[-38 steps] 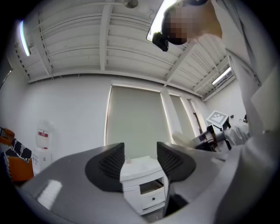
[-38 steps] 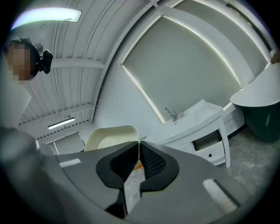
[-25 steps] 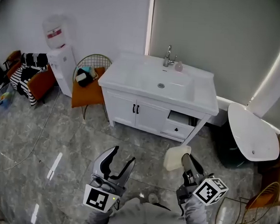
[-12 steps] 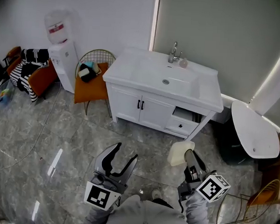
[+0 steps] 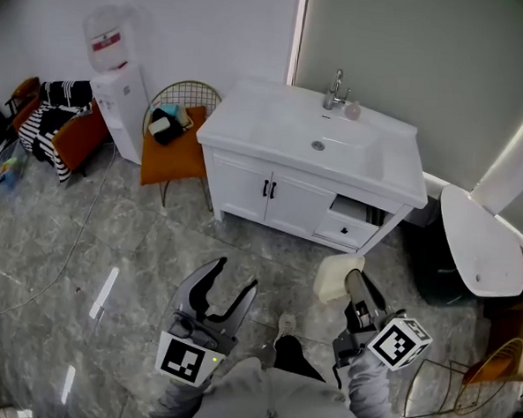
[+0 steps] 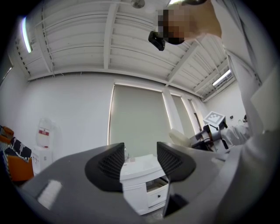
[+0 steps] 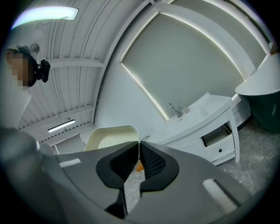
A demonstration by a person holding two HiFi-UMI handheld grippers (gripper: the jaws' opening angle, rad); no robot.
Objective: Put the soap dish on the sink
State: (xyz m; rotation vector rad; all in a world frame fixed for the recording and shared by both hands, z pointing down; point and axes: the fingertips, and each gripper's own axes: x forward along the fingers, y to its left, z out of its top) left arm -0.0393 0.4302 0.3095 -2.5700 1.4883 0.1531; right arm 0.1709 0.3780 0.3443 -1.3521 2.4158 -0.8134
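A cream soap dish (image 5: 335, 278) is pinched by its rim in my right gripper (image 5: 352, 284), low in the head view, above the grey floor. In the right gripper view the soap dish (image 7: 111, 135) stands upright just left of the shut jaws. My left gripper (image 5: 224, 285) hangs open and empty at lower centre; the left gripper view shows its two pads apart (image 6: 139, 162). The white sink (image 5: 323, 141) with a faucet (image 5: 335, 90) tops a white vanity, well ahead of both grippers.
The vanity has a drawer (image 5: 356, 223) pulled open at its right. An orange chair (image 5: 172, 145) with items stands left of it, beside a water dispenser (image 5: 117, 84). A white round table (image 5: 482, 241) and a wire rack (image 5: 463, 381) are at the right. My foot (image 5: 287, 325) shows below.
The vanity has shifted right and slightly down in the head view as I step closer. Both grippers keep their pose; the right one still grips the dish.
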